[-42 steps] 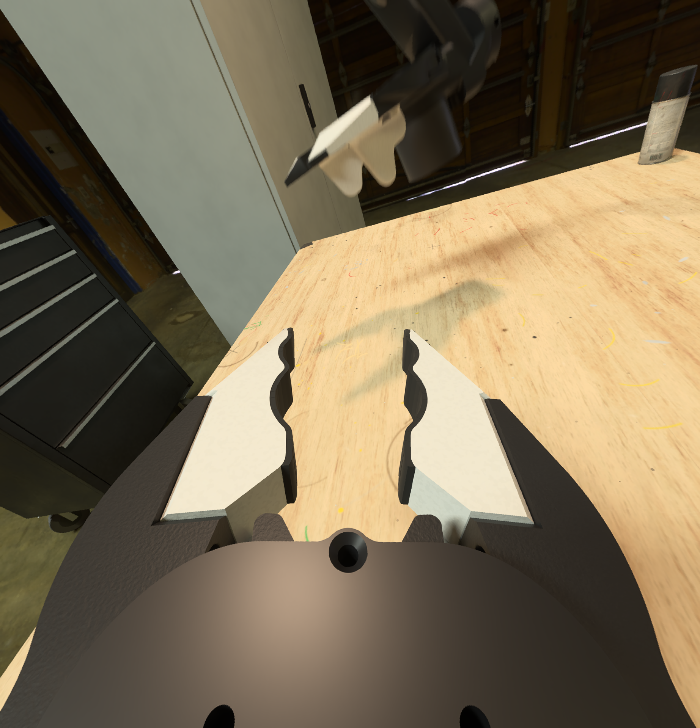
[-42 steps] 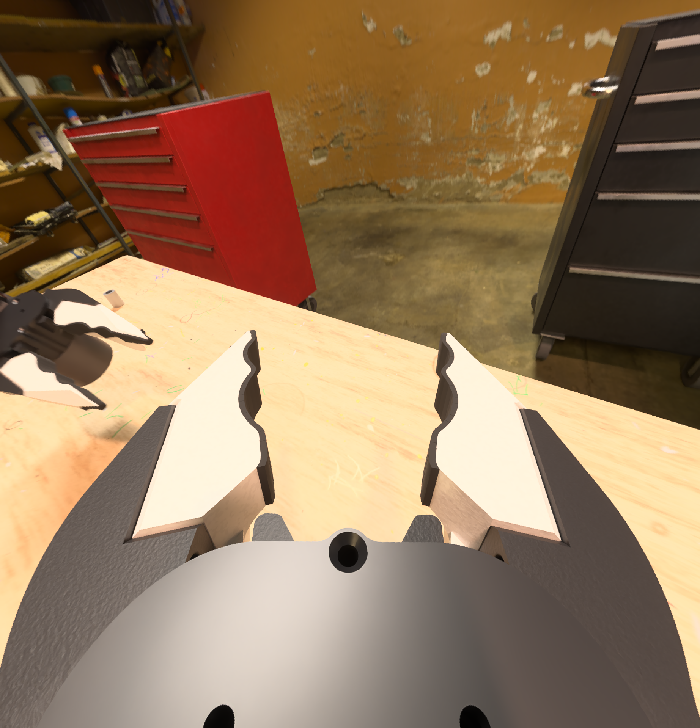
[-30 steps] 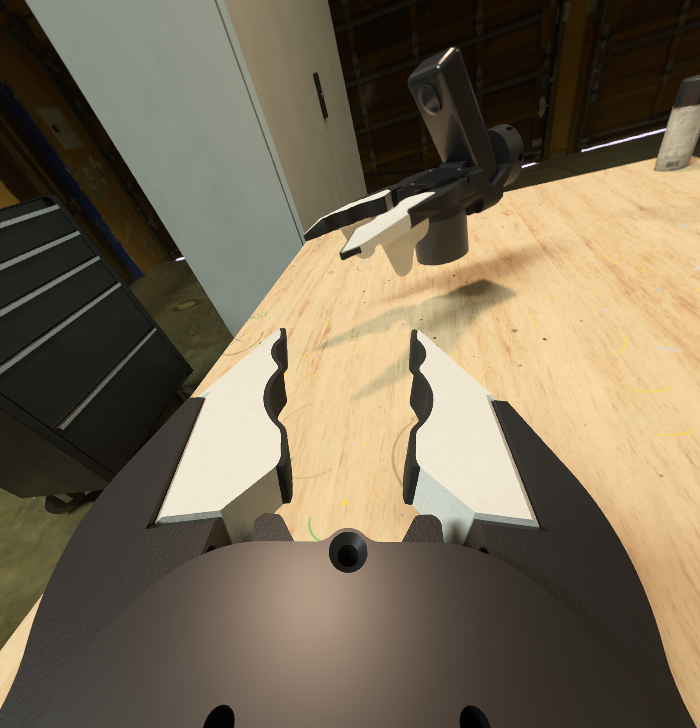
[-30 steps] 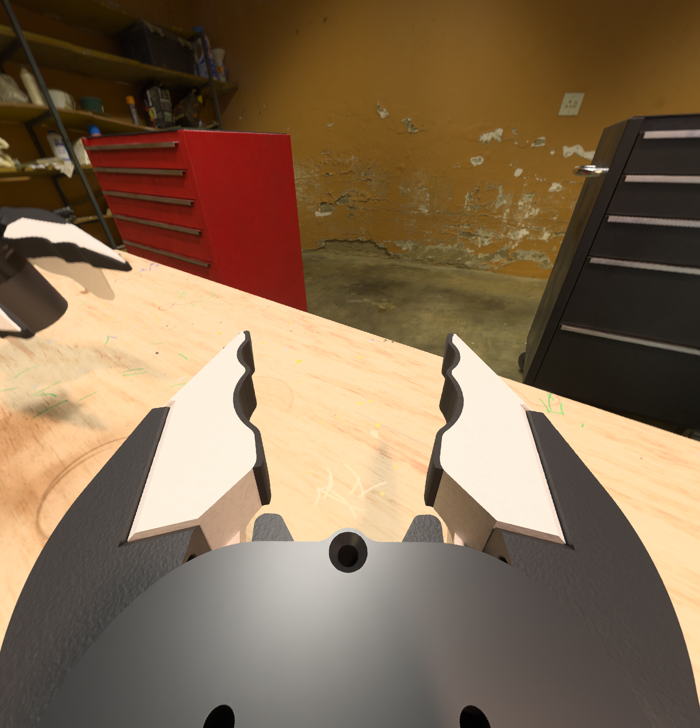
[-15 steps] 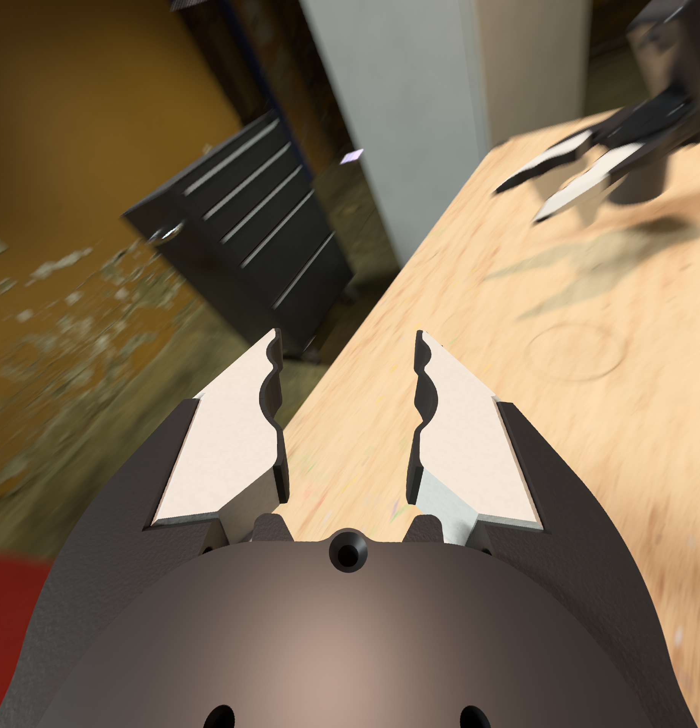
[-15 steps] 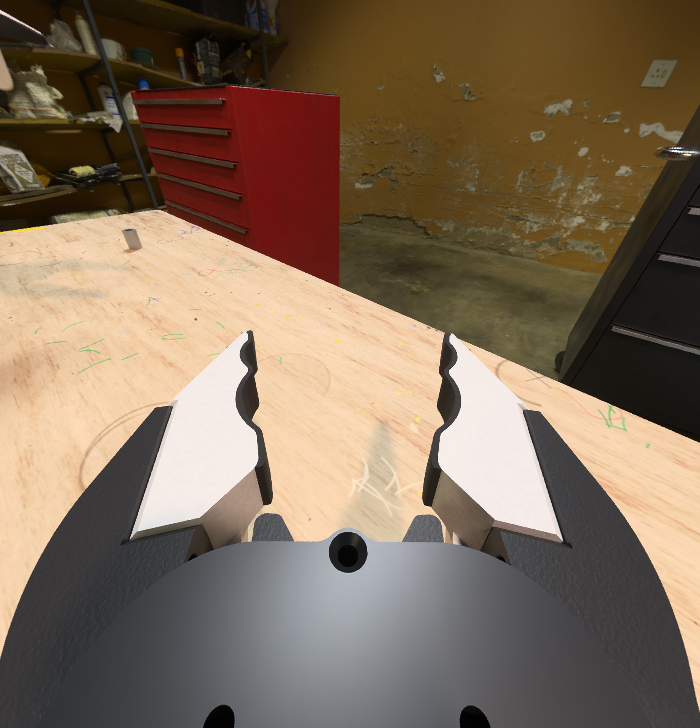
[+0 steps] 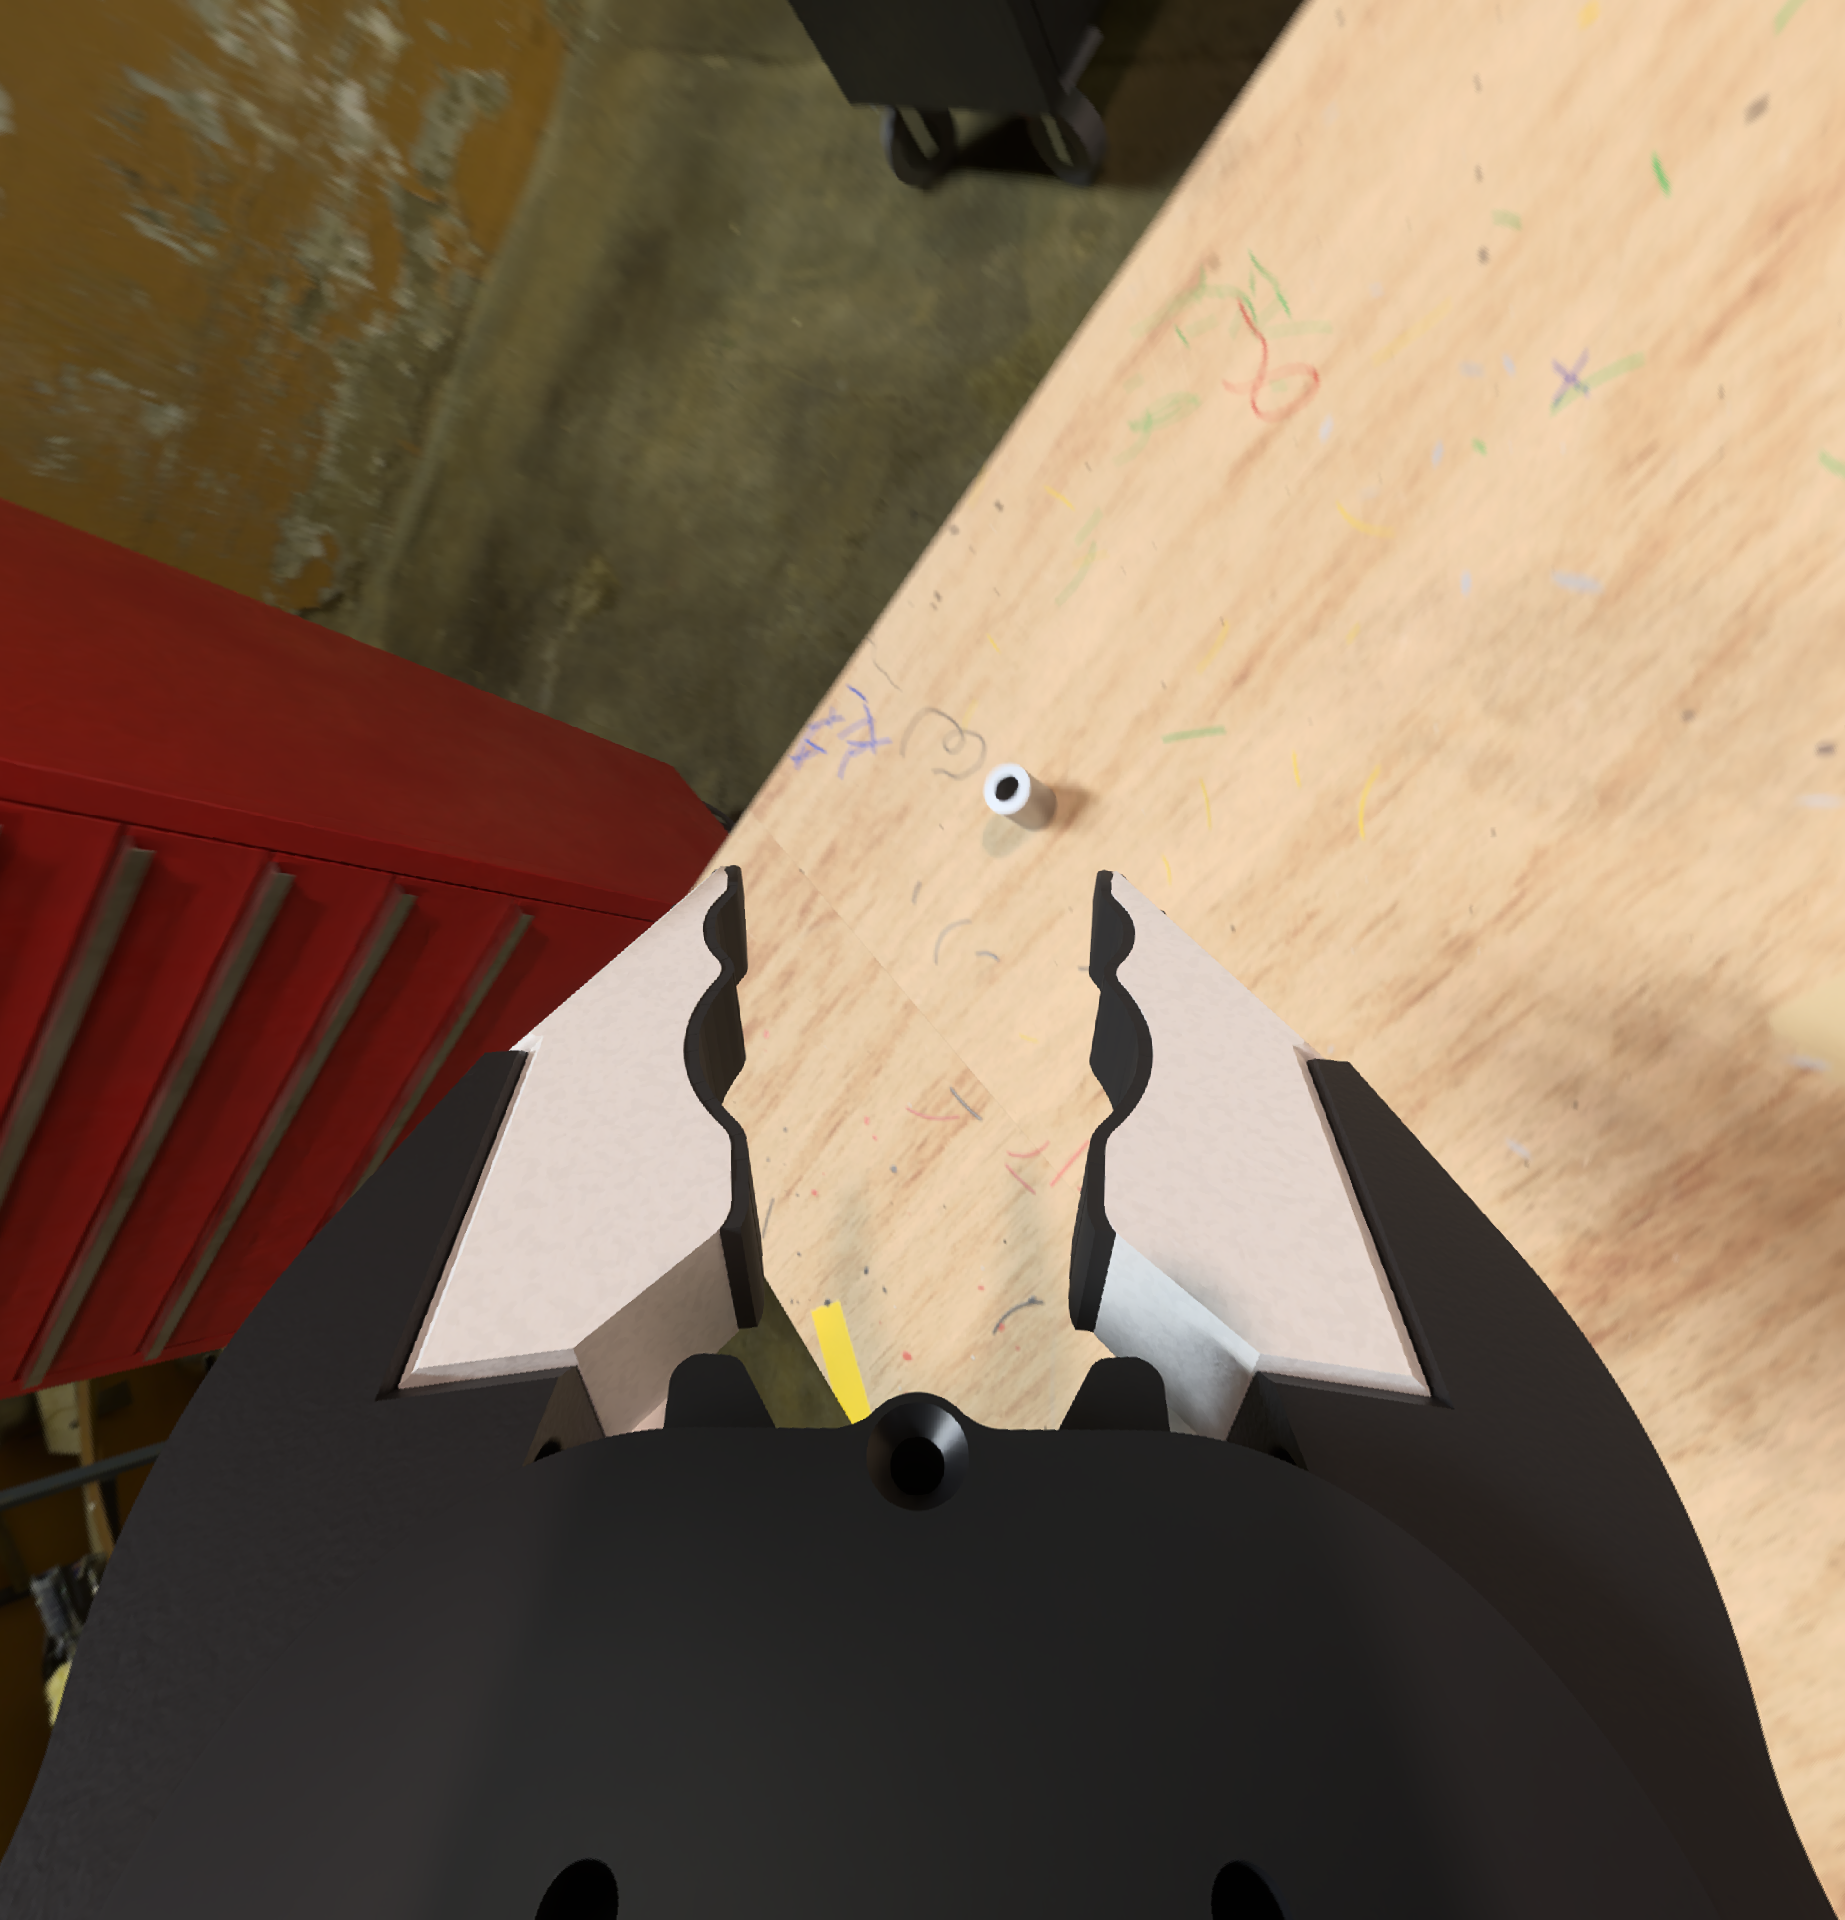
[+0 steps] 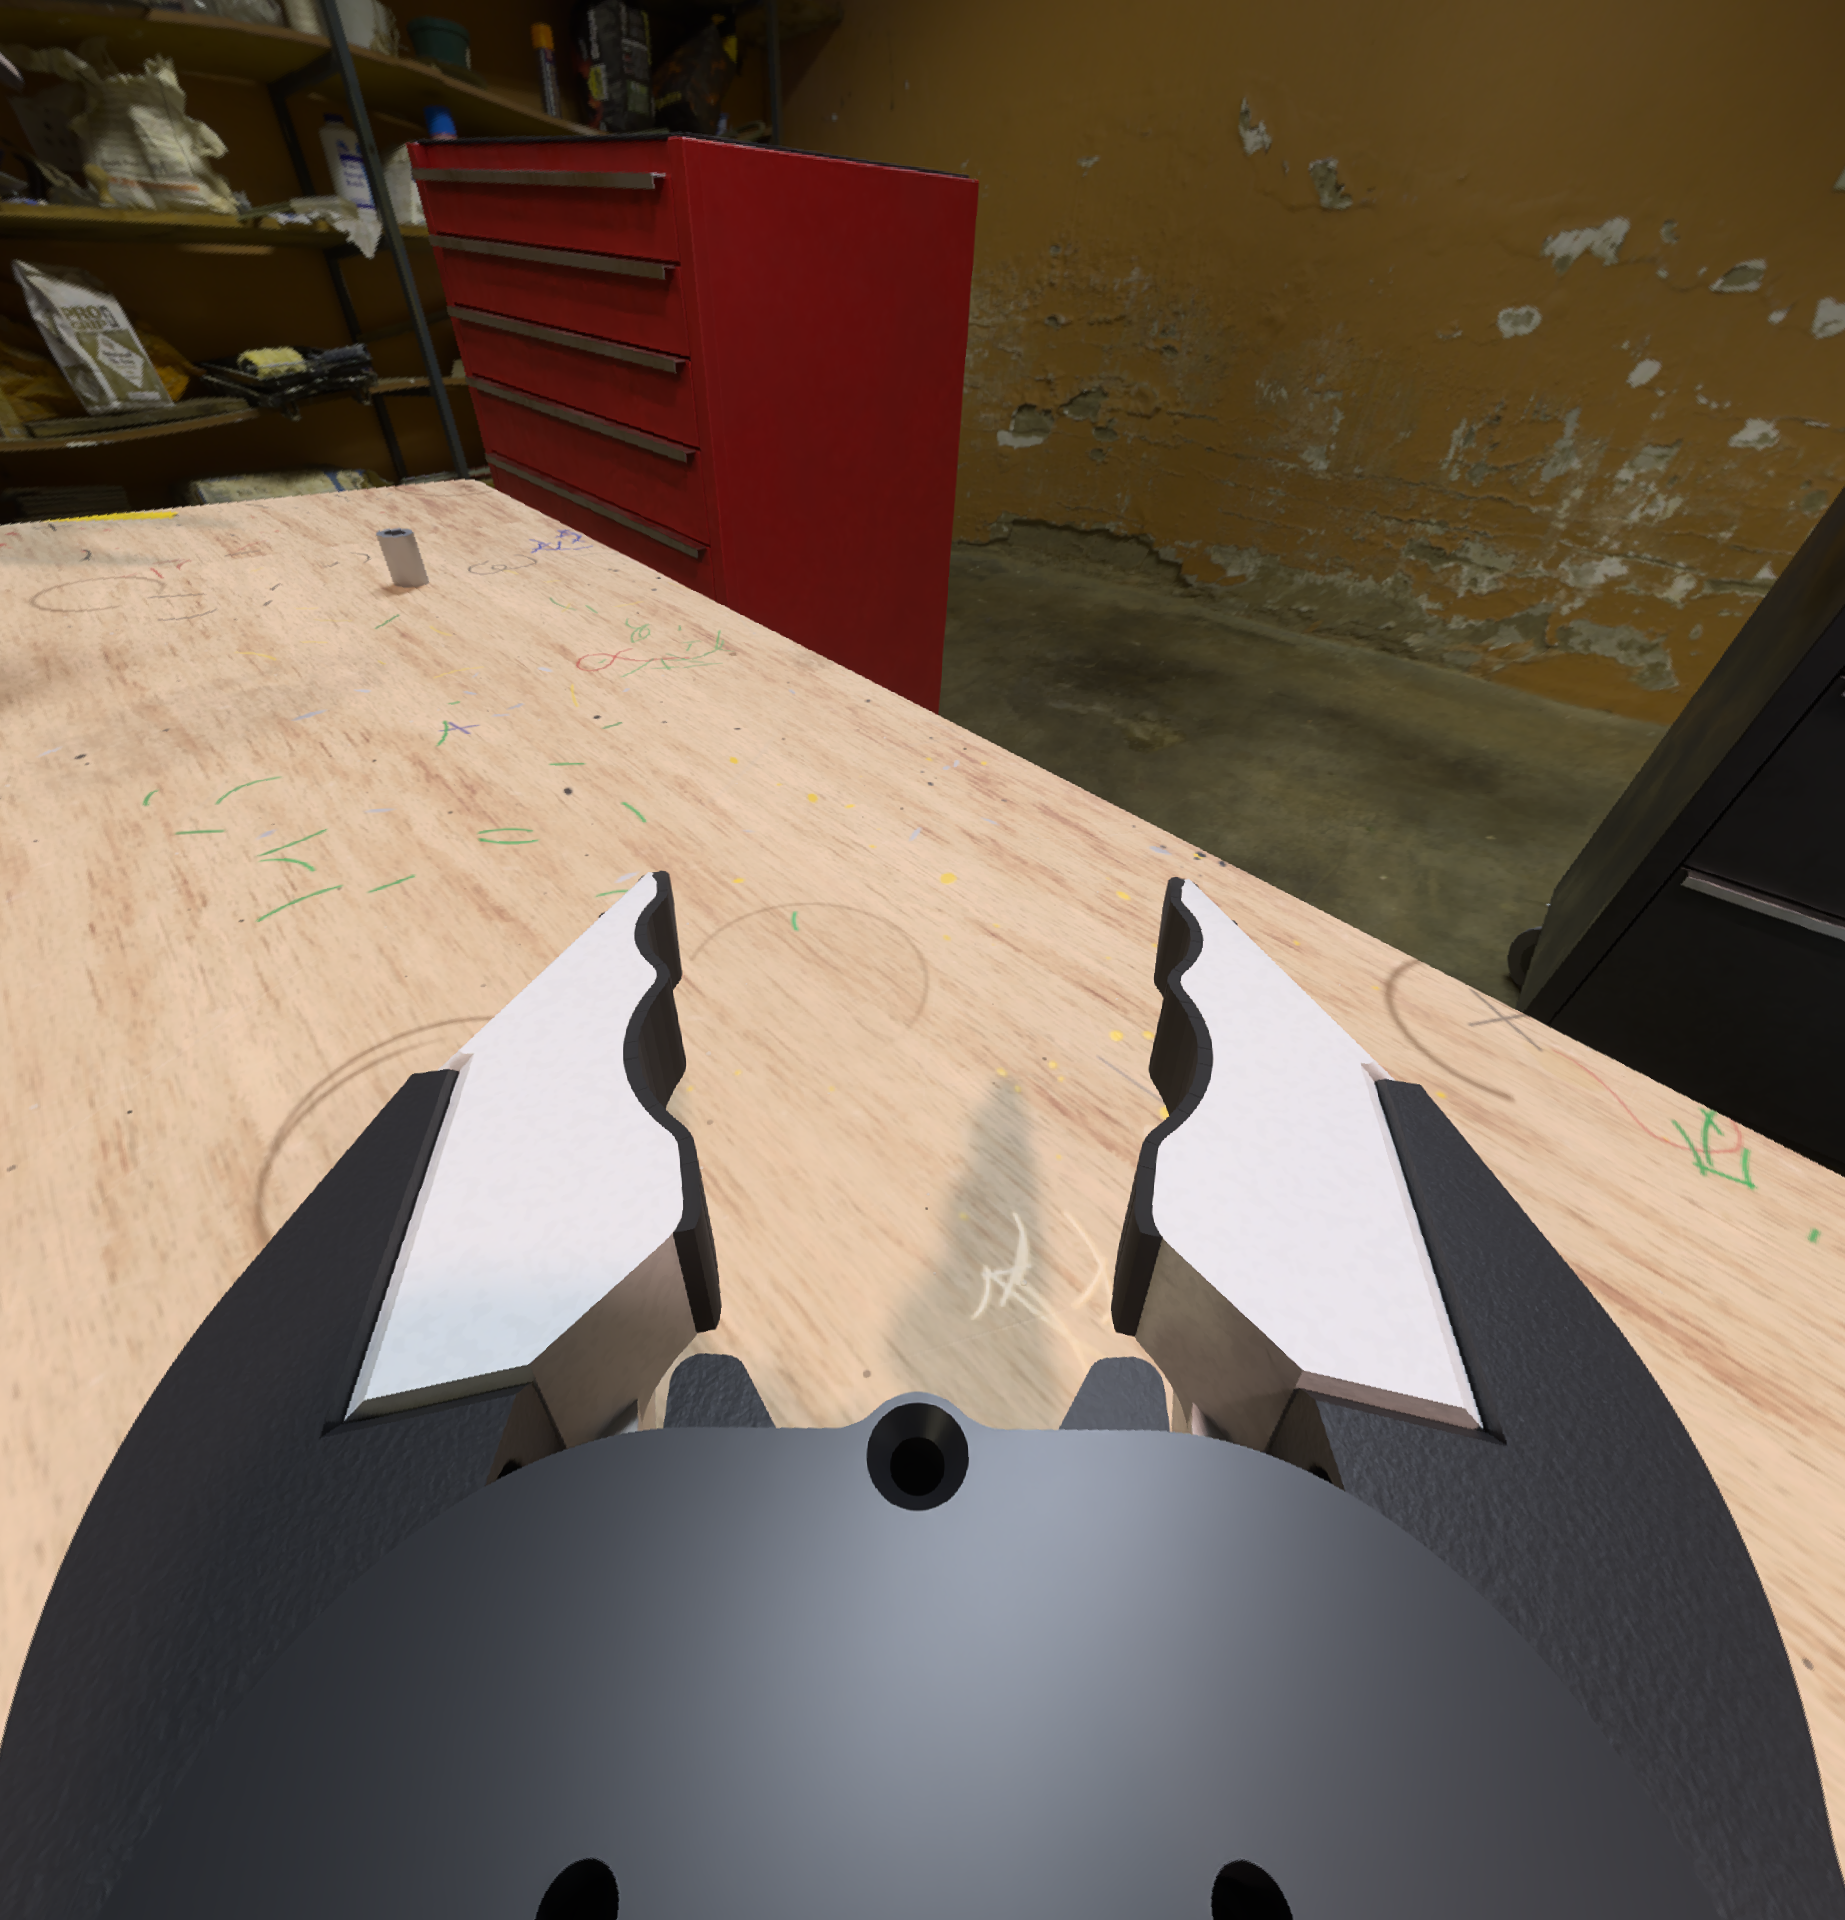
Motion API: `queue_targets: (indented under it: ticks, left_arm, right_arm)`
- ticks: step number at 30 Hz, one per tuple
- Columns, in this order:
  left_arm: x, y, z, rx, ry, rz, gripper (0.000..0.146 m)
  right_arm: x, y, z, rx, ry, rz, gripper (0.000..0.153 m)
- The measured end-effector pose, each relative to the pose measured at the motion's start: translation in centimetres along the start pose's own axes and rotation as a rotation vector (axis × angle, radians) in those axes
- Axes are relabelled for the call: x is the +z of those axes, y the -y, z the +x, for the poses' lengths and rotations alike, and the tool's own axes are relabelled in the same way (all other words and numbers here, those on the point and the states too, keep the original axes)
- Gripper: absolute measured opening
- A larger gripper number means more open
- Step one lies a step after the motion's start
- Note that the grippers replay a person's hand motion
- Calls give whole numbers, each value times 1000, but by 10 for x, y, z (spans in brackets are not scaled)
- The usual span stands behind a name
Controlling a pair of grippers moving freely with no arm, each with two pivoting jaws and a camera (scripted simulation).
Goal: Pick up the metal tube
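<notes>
The metal tube [image 7: 1017, 798] is a short silver cylinder with a hollow end, standing upright on the wooden workbench [image 7: 1469, 727] near its edge. In the left wrist view it lies just ahead of my left gripper [image 7: 916, 883], which is open, empty and looks down from above. The tube also shows in the right wrist view [image 8: 403, 557], far off at the upper left. My right gripper [image 8: 916, 883] is open and empty, low over the bench, well away from the tube.
A red drawer cabinet [image 7: 222, 935] stands beside the bench edge by the tube; it also shows in the right wrist view [image 8: 710, 364]. A black drawer cabinet [image 8: 1749, 883] stands at the right. Shelves [image 8: 149, 312] with clutter stand behind the bench.
My left gripper has swung left and tilted down, bringing the tube and red cabinet into its view. The right gripper has left the left view. My right gripper turned left, so the tube shows clearer.
</notes>
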State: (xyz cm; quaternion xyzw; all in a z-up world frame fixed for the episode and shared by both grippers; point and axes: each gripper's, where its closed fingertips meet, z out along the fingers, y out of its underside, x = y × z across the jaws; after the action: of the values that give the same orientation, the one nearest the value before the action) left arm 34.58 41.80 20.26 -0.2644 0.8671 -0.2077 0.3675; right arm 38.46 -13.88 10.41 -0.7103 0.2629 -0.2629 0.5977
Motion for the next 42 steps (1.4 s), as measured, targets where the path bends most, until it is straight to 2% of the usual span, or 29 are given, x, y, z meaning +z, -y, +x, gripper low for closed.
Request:
queue_targets:
  ticks: [8,17,27,37,40,42]
  left_arm:
    - [63,-31,12,103,-171,-69,65]
    - [125,-45,29,217,-479,-62,50]
    - [171,-57,28,370,-553,-155,50]
    - [191,-67,38,434,-598,-224,45]
    - [196,-71,41,419,-622,-245,38]
    - [198,-69,45,381,-651,-224,27]
  right_arm:
    - [6,5,0,-9,-51,0,92]
    - [7,9,-14,32,-62,-36,92]
    - [16,20,-22,0,-57,-87,92]
    - [14,13,-21,28,-53,-85,92]
    - [11,13,-21,43,-50,-73,92]
    - [9,13,-21,47,-51,-62,91]
